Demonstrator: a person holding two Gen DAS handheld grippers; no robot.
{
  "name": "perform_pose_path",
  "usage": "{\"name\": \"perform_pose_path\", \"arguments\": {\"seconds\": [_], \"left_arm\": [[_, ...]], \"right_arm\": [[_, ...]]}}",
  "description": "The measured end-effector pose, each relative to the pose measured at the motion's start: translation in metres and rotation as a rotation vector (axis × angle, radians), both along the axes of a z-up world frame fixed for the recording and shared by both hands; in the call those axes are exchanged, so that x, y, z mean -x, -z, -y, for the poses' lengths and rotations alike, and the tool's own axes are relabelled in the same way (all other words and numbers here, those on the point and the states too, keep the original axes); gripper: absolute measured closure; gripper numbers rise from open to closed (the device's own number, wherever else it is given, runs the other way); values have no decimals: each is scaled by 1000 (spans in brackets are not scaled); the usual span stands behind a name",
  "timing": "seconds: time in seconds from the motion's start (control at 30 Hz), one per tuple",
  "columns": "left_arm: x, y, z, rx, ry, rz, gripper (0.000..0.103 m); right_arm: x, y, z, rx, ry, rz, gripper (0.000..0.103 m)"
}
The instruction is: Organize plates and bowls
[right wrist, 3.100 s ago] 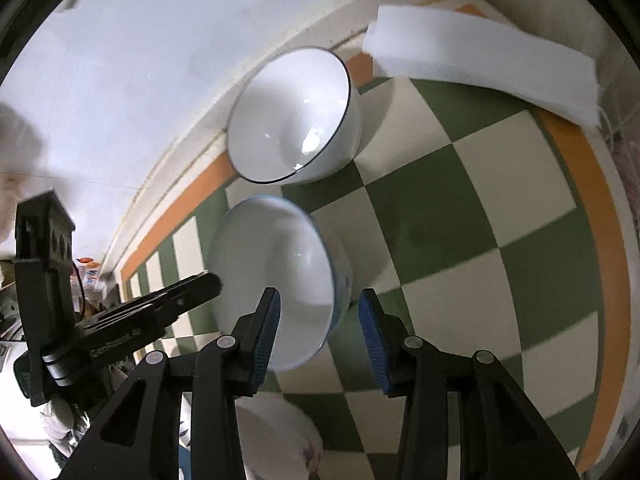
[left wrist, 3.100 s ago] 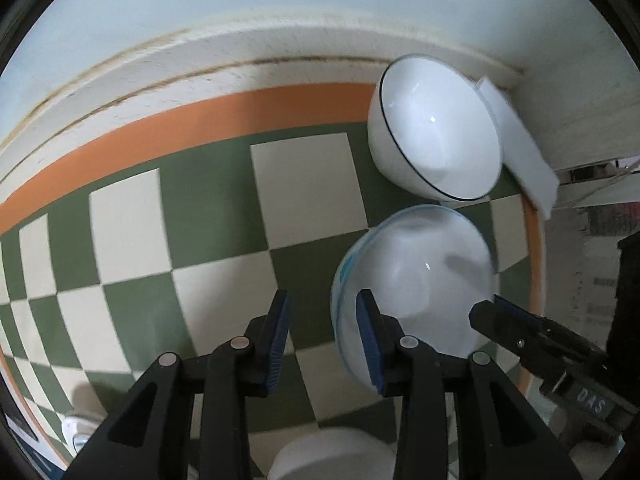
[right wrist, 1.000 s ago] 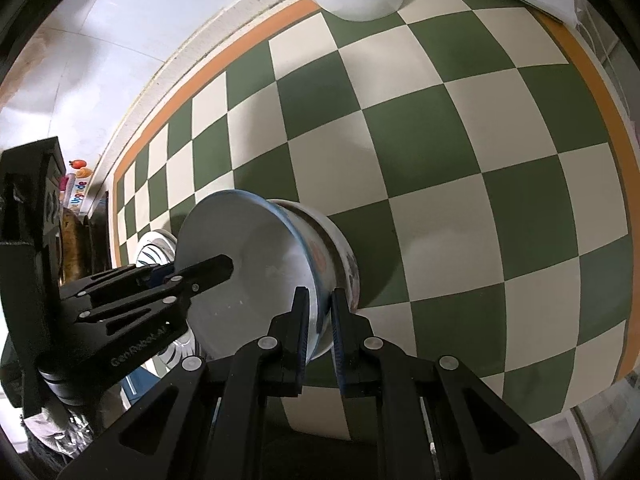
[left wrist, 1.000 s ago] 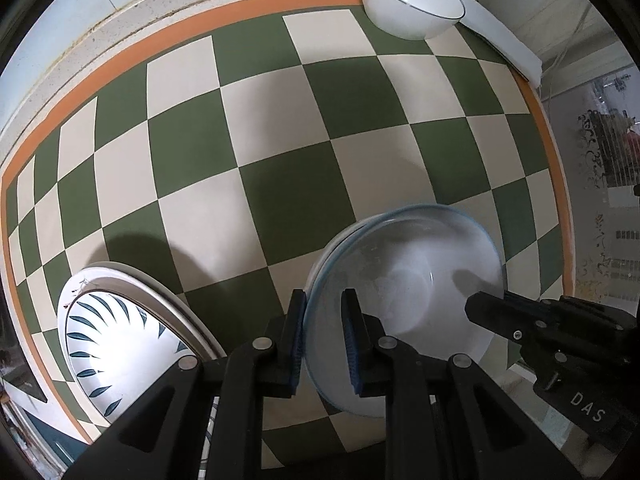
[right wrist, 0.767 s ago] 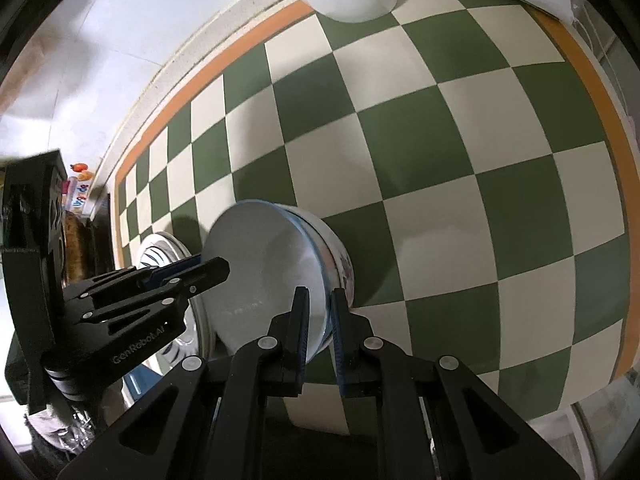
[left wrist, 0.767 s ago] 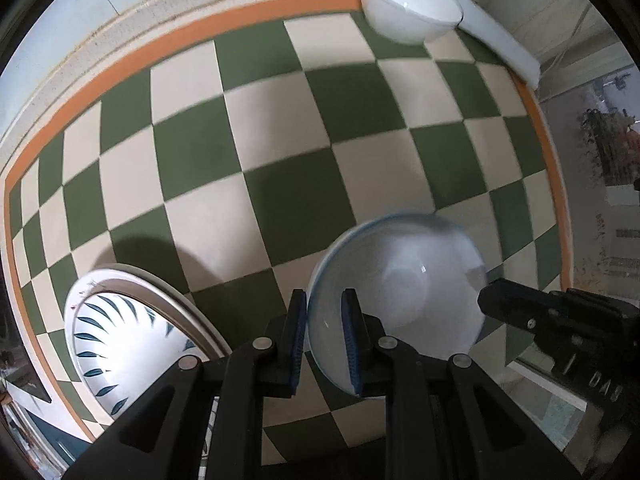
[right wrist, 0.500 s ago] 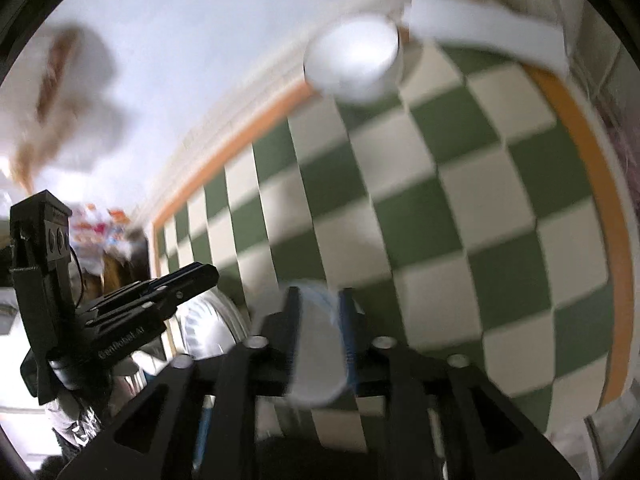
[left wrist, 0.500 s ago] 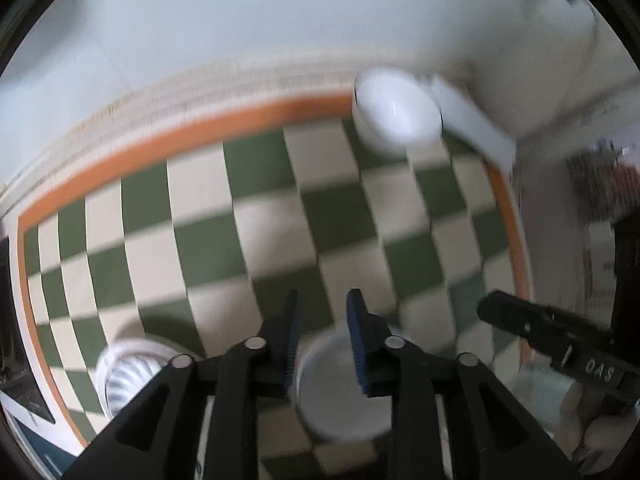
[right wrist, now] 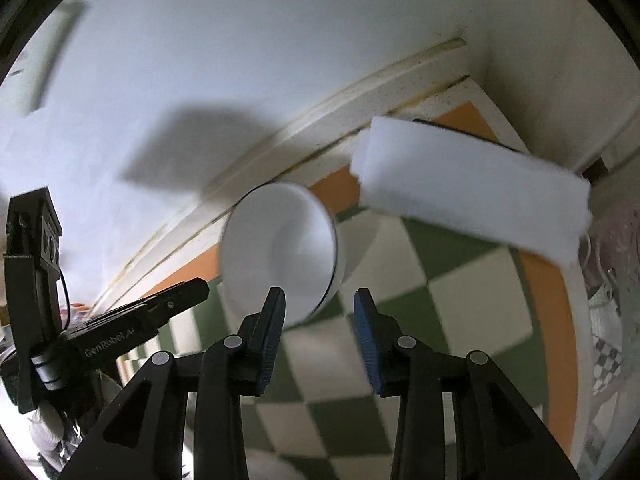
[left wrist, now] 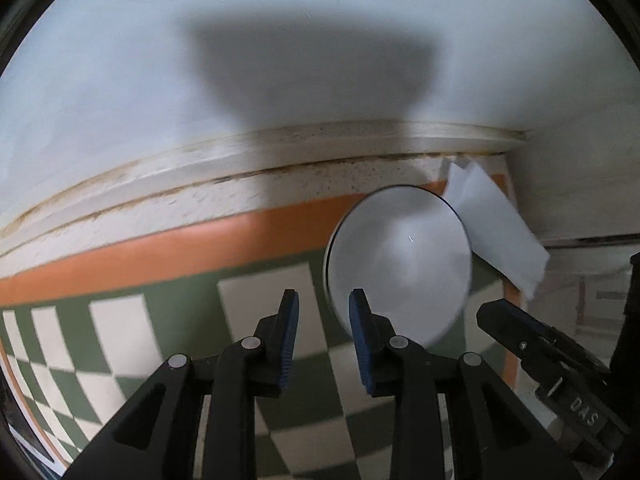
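Observation:
A white bowl with a thin dark rim (left wrist: pixel 400 264) stands at the back of the green and cream checkered cloth, near the wall. It also shows in the right wrist view (right wrist: pixel 280 256). My left gripper (left wrist: pixel 323 312) is open and empty, its right finger just before the bowl's left edge. My right gripper (right wrist: pixel 320 312) is open and empty, its left finger at the bowl's near right edge. Both views are blurred. The blue-rimmed bowl and the leaf-patterned plate are out of view.
A folded white cloth (right wrist: pixel 472 196) lies right of the bowl in the back corner, also in the left wrist view (left wrist: pixel 496 232). The pale wall (left wrist: pixel 280 80) rises right behind. The orange cloth border (left wrist: pixel 160 248) runs along the back edge.
Both grippers let go of the blue-rimmed bowl near the plate, opened, and swung forward to the white bowl by the wall.

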State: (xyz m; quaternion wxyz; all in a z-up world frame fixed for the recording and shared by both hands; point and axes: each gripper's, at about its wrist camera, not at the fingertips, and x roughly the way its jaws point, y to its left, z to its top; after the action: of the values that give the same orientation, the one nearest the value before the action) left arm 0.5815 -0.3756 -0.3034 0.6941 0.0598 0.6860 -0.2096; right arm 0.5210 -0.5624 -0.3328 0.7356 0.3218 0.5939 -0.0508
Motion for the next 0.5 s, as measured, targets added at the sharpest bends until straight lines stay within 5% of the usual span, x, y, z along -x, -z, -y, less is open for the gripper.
{"name": "perform_pose_path", "arguments": {"seconds": [0.2,0.3,0.5], "left_arm": [[-12,35,19,-40,36,-21,87],[-11,41,23,-29,42,-22,89],[-7,40,24,-33,43,-14,89]], "right_arm": [[-29,34,0,23,-57,-46,67],[-36,46,-5,28,-82,-62,90],[-38,45,-8,46,-77,-51,91]]}}
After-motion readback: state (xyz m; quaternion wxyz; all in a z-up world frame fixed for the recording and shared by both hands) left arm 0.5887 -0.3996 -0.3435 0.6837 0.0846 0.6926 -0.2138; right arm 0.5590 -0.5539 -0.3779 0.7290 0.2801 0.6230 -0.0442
